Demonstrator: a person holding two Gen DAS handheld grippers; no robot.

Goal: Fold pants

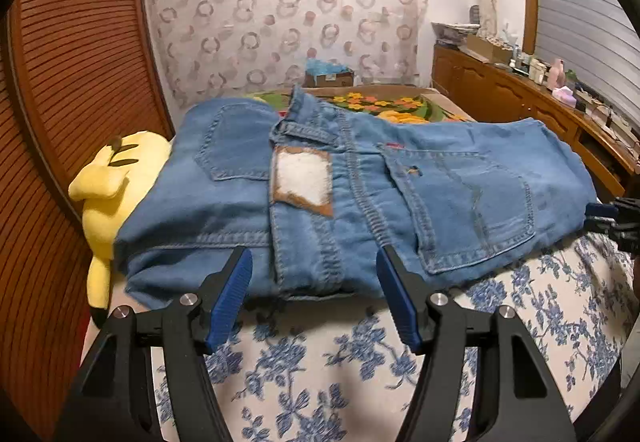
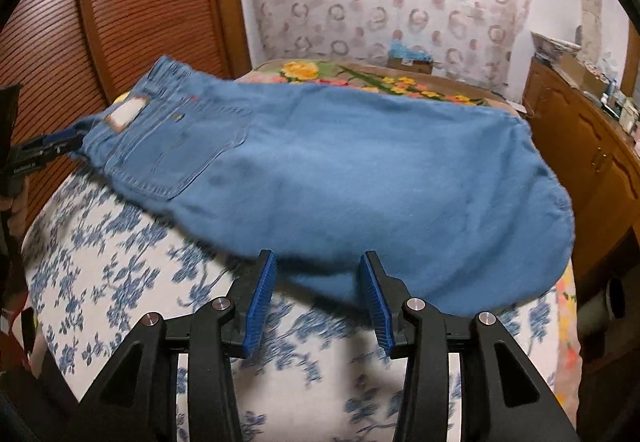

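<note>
Blue jeans [image 1: 360,186] lie folded on the flowered bedsheet [image 1: 320,358].

Back pockets and a worn white waist patch [image 1: 302,180] face up; the legs lie doubled. The left gripper [image 1: 314,274] and the right gripper [image 2: 316,282] both gape wide at the near edge, holding nothing.

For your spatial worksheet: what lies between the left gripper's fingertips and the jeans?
Only bare floral bedsheet: the open left gripper stops just short of the jeans, in the left wrist view.

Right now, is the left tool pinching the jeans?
No, the left tool is wide open, its blue pads spread apart just short of the jeans lying on the flowery bedsheet.
</note>
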